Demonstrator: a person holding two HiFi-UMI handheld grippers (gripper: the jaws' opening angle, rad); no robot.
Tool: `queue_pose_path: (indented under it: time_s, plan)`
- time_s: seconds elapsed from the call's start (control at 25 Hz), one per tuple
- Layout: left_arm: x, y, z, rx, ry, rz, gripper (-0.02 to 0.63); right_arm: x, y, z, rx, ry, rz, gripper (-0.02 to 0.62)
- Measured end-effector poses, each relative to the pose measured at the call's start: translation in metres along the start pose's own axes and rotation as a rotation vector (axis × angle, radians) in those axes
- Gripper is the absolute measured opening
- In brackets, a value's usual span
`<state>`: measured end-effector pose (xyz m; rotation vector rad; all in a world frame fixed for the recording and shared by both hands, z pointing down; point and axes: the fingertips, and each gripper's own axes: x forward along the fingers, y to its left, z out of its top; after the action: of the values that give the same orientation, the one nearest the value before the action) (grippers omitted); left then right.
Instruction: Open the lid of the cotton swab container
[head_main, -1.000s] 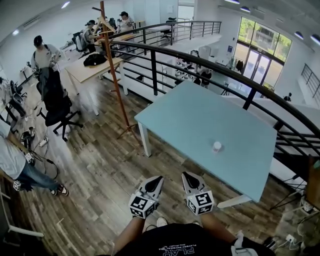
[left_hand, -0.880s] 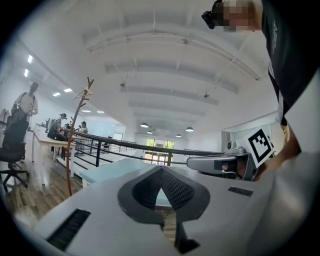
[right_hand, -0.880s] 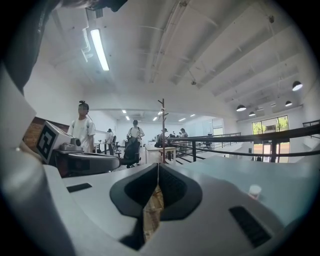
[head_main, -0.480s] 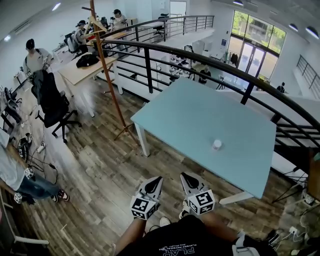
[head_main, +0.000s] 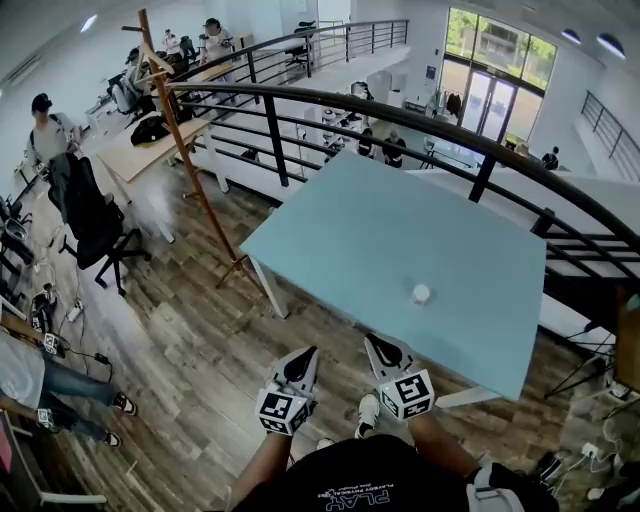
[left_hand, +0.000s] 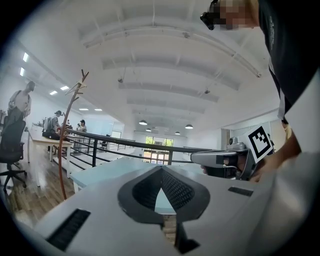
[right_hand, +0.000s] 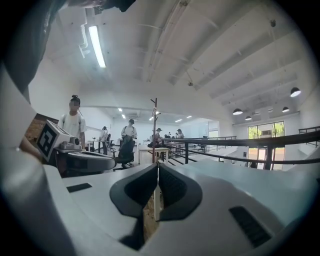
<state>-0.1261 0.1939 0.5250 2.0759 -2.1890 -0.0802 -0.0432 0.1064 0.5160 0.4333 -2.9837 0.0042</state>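
A small white cotton swab container (head_main: 421, 294) stands upright on the pale blue table (head_main: 380, 220), near its front edge. Both grippers are held side by side over the wooden floor, short of that edge and pointing level toward it. My left gripper (head_main: 308, 353) is shut with nothing between its jaws, and in the left gripper view (left_hand: 161, 171) the tips meet. My right gripper (head_main: 376, 342) is also shut and empty, its tips closed in the right gripper view (right_hand: 157, 168). The container lies ahead and to the right of the right gripper. Neither gripper view shows it.
A black curved railing (head_main: 400, 110) runs behind the table. A wooden coat stand (head_main: 190, 170) rises left of the table, with an office chair (head_main: 90, 220) and desks (head_main: 140, 150) beyond. People stand at the far left (head_main: 45, 135). My shoe (head_main: 367, 412) shows on the floor below.
Both grippers have advanced toward the table's front edge, still shut. The table and container now sit nearer and lower in the head view, and the room's left side has slid outward.
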Motion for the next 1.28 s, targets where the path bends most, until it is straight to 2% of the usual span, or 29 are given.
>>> queue_pose_path:
  time_s: [0.48, 1.0, 1.28]
  plan:
    - [0.096, 0.007, 0.004, 0.001, 0.025, -0.016, 0.012, 0.043, -0.091, 0.000, 0.031, -0.006, -0.003, 0.020]
    - [0.177, 0.004, 0.001, -0.003, 0.043, -0.030, 0.012, 0.064, -0.167, -0.010, 0.043, 0.013, -0.011, 0.020]
    - [0.209, 0.002, 0.000, 0.017, 0.056, -0.023, 0.012, 0.076, -0.192, -0.015, 0.053, 0.002, 0.006, 0.020]
